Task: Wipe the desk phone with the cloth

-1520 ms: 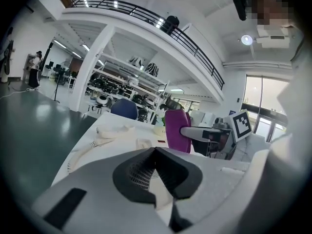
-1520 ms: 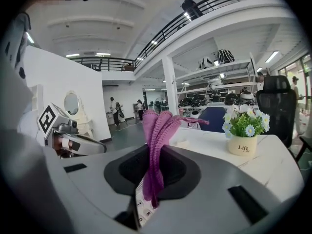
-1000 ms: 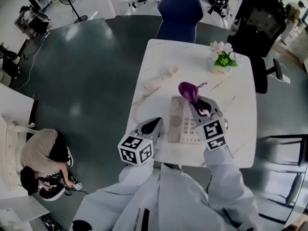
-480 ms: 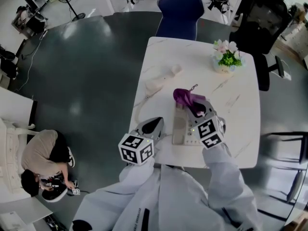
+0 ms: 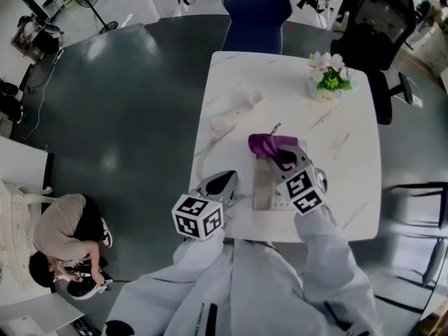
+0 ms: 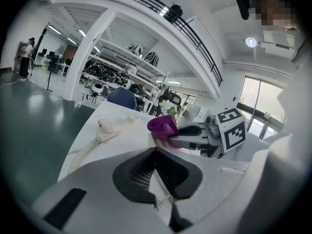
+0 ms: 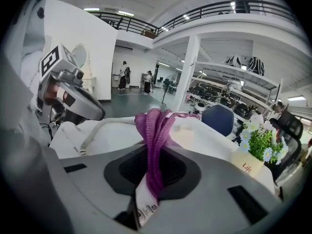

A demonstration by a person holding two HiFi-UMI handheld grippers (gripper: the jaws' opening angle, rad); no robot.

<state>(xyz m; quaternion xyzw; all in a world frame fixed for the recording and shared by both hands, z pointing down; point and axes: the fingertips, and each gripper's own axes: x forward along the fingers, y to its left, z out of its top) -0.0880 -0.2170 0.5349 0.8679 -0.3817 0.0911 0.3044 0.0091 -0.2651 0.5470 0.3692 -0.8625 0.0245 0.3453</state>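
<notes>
Over desk phone [image 5: 262, 185], cloth [image 5: 266, 144] pinched in right tool [image 5: 284, 157]; left tool [image 5: 221, 183] pressed together.

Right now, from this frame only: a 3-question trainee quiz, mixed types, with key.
1. True or false: the handset sits in the cradle of the desk phone.
2. What is clamped in the right gripper? A: a sponge. B: the purple cloth. C: the handset.
3. Fill the gap: seen from the person, the flower pot stands near the table's ___ right corner.

Key
1. False: it lies on the table beyond the phone's left side, off the base.
2. B: the jaws are shut on the cloth, which is over the phone's far end.
3. far
</notes>
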